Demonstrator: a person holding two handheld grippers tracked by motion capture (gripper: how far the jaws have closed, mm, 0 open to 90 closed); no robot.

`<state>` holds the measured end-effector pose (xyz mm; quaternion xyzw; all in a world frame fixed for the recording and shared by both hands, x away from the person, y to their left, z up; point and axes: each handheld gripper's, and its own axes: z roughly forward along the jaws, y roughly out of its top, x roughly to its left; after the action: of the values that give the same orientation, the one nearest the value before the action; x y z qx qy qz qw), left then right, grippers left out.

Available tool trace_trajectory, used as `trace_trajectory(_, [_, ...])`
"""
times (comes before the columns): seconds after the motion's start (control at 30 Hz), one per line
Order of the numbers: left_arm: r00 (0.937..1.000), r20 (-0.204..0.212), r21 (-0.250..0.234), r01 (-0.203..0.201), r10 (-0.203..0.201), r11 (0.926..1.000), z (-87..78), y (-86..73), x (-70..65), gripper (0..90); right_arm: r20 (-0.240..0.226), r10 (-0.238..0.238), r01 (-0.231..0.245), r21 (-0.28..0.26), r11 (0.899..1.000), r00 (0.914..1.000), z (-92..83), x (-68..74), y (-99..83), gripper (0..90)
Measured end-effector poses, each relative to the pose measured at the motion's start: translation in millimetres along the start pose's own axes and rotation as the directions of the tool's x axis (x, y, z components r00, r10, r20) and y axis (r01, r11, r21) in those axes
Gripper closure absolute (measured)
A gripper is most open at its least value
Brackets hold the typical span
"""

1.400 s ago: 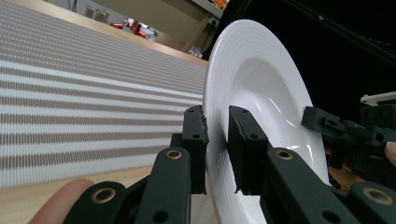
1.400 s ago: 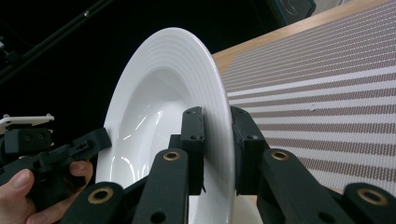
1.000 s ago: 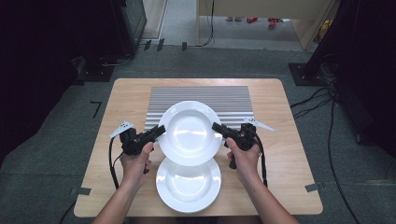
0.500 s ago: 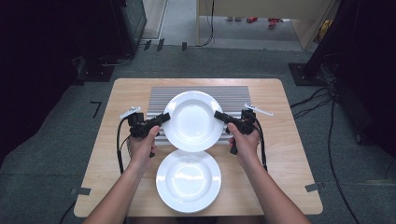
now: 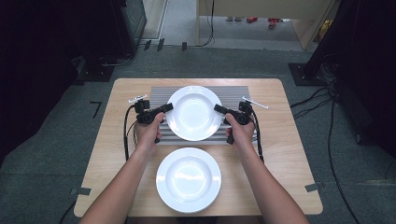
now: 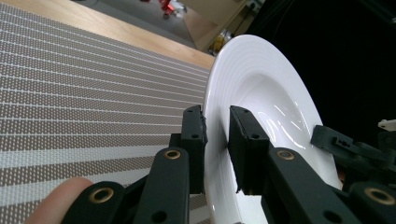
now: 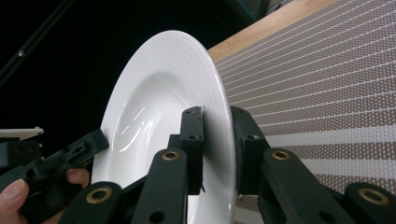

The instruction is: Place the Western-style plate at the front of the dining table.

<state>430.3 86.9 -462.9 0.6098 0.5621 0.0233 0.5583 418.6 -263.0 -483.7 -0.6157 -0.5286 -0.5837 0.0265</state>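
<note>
White china is what both grippers are working with: a deep plate [image 5: 194,112] is carried between them over the striped grey mat [image 5: 233,93] at the far half of the wooden table [image 5: 289,154]. The left gripper [image 5: 167,107] pinches the plate's left rim, and the left gripper view shows its two black jaws closed on the rim [image 6: 215,135], one pad on the underside and one on the upper face. The right gripper [image 5: 217,108] does the same on the opposite rim, jaws clamped either side of the edge [image 7: 217,140] in the right gripper view. Compared with a second ago, the plate has travelled away from the person: it then hung over the near edge of the mat, almost above the second plate [image 5: 188,179] that lies flat on the bare wood close to the person, and now it sits squarely above the middle of the mat, well apart from that second plate. Both hands have gone forward together, so the plate has kept level between them rather than tipping to one side. Whether its base already touches the mat I cannot tell from above; the gripper views suggest it is close to the weave. My reading is that the carry is nearly finished and what remains is to lower the plate onto the mat and let go of both rims evenly.
</note>
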Motion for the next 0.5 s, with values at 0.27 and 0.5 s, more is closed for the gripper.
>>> trace_trajectory(0.27, [0.9987, -0.030, 0.032, 0.041, -0.040, 0.9986, 20.2, 5.2, 15.9, 77.1, 0.008, 0.095, -0.094, -0.025, 0.995, 0.9955, 18.5, -13.6, 2.0, 79.3])
trace_trajectory(0.5, [0.9949, -0.073, 0.058, 0.074, -0.070, 0.9955, 39.6, 4.0, 29.4, 76.6, 0.048, 0.142, -0.140, -0.036, 0.989, 0.9887, 34.6, -29.9, -3.8, 79.1])
